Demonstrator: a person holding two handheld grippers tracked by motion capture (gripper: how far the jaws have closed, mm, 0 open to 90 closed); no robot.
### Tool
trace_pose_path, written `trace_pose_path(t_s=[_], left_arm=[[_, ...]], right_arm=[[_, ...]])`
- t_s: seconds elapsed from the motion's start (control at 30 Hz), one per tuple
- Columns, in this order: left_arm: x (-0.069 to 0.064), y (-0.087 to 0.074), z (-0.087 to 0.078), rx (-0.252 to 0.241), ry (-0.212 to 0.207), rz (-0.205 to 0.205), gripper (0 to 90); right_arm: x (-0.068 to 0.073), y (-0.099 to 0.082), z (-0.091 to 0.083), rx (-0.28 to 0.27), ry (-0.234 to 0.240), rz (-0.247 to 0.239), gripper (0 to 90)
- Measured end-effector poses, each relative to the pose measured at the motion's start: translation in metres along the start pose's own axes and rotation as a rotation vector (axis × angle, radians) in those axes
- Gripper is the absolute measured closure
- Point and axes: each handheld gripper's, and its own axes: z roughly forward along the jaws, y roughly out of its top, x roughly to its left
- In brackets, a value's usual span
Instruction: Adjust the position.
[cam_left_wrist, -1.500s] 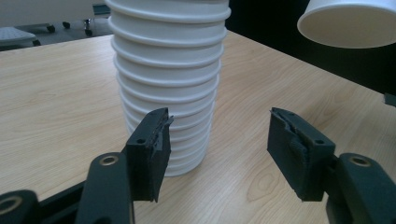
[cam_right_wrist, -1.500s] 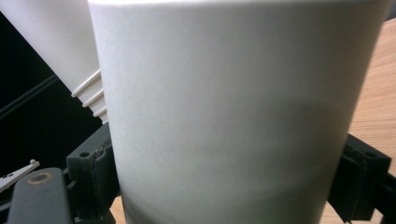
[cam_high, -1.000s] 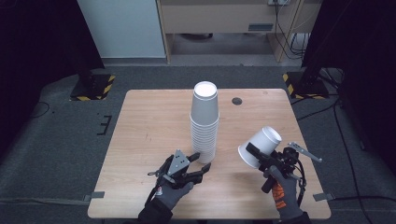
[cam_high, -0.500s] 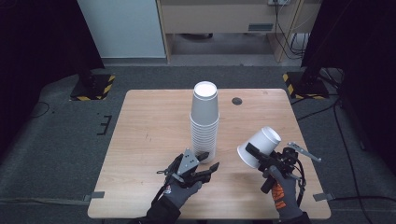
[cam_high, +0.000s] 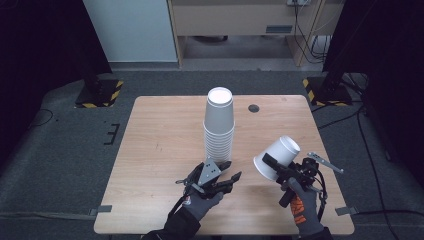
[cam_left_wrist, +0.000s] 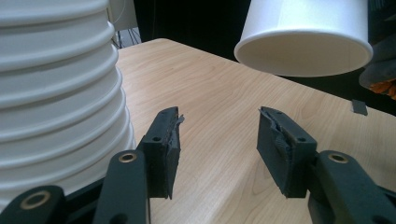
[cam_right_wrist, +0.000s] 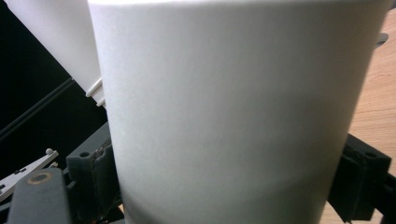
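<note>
Right gripper (cam_high: 274, 167) was clamped on the light, crushable paper cup (cam_high: 278, 157); best held gently mid-wall.

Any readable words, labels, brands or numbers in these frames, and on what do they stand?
None can be read.
The held white cup: plain, no print.
The stack of white cups: plain.
Orange marking on the right glove: too small and blurred to read.
</note>
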Motion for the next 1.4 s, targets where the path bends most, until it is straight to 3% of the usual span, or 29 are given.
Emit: trace_pose_path(t_s=[0.5, 1.03, 1.4], left_arm=[[-0.003, 0.001, 0.018, -0.029, -0.016, 0.011, 49.2], [-0.004, 0.002, 0.034, -0.044, -0.022, 0.001, 50.2], [-0.01, 0.013, 0.045, -0.047, -0.034, 0.031, 49.9]], right_arm=[[0.0, -0.001, 0.001, 0.003, 0.02, 0.032, 14.2], [-0.001, -0.003, 0.003, 0.014, 0.028, 0.034, 14.1], [-0.001, -0.004, 0.005, 0.022, 0.035, 0.048, 14.1]])
